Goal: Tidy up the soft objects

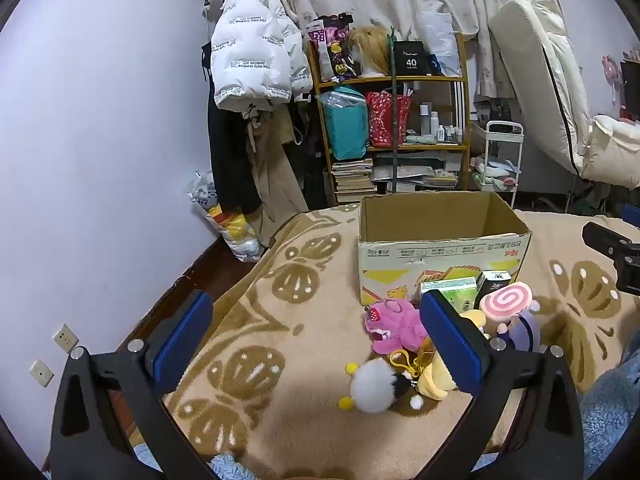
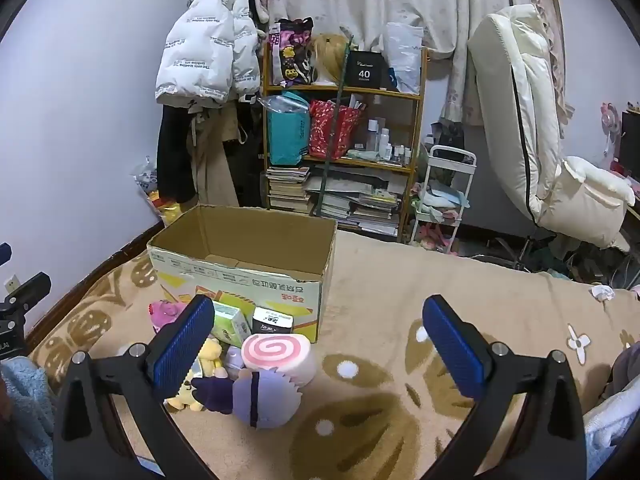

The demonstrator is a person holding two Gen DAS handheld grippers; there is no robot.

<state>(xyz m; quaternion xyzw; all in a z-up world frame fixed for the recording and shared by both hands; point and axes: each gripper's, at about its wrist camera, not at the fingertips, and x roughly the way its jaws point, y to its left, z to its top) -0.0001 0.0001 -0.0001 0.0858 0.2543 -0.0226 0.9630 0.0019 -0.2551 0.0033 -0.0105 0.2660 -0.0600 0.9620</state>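
The left gripper (image 1: 316,344) hangs above the bed with its blue pads (image 1: 184,340) spread wide and nothing between them, and the right gripper (image 2: 318,350) beside it is spread just as wide, also empty. Just ahead of them a heap of soft toys lies on the tan blanket (image 2: 400,300): a white pom-pom toy (image 1: 370,390) nearest the left one, a pink plush (image 1: 390,326) behind it, a yellow plush (image 2: 210,356) (half buried), a purple-haired doll (image 2: 260,398) and a pink swirl cushion (image 2: 280,354). A green pack (image 2: 230,322) and a small black carton (image 2: 272,320), perhaps tissues and a drink, stand against the open cardboard box (image 2: 248,276), which looks empty. Beyond the bed are a cluttered wooden shelf (image 2: 344,92) and a white puffer jacket (image 1: 248,52).
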